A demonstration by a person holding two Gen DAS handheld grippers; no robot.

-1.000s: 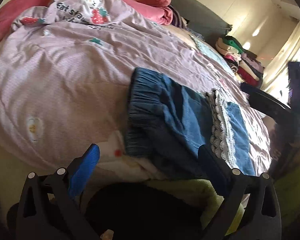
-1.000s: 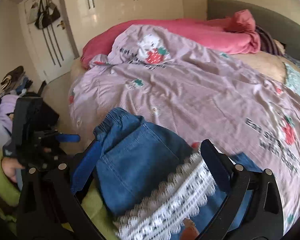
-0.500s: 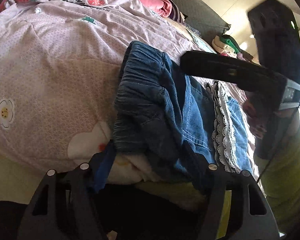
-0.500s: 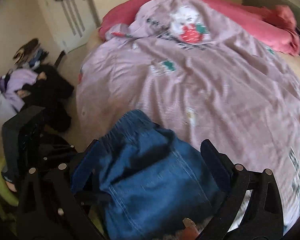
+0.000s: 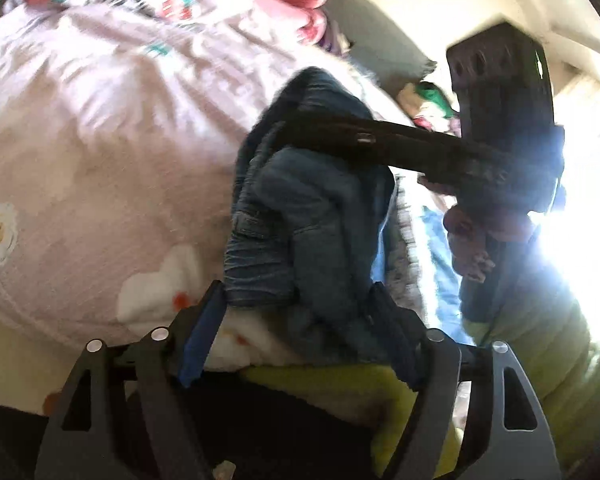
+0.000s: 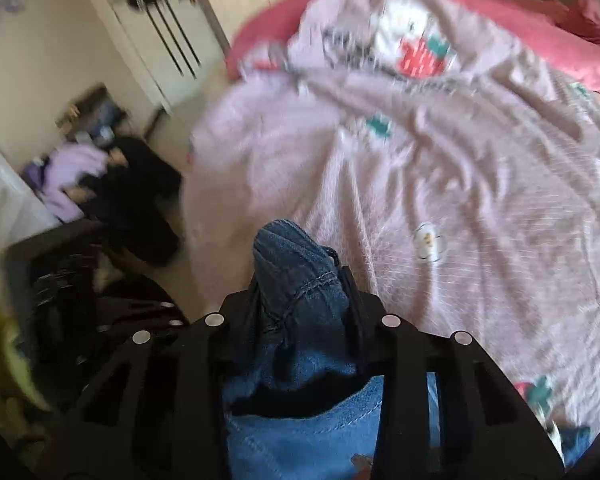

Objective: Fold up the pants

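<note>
step: we raise the denim pants (image 6: 296, 276) waistband off the bed's near edge | right gripper (image 6: 300, 300) has just closed, clamped on bunched denim | left gripper (image 5: 300, 320) just reopened slightly, apparently gripping the waistband; blurred | advice: lift both evenly, keep waistband taut

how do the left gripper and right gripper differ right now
The right gripper has just been closing and its narrow jaws pinch a bunched fold of the denim pants. The left gripper stands much wider, the waistband end between its fingers, its jaws just widened slightly; whether its pads press is unclear. The left shows a blue pad; the right looks all black. Both work the same pants on the pink quilt.
</note>
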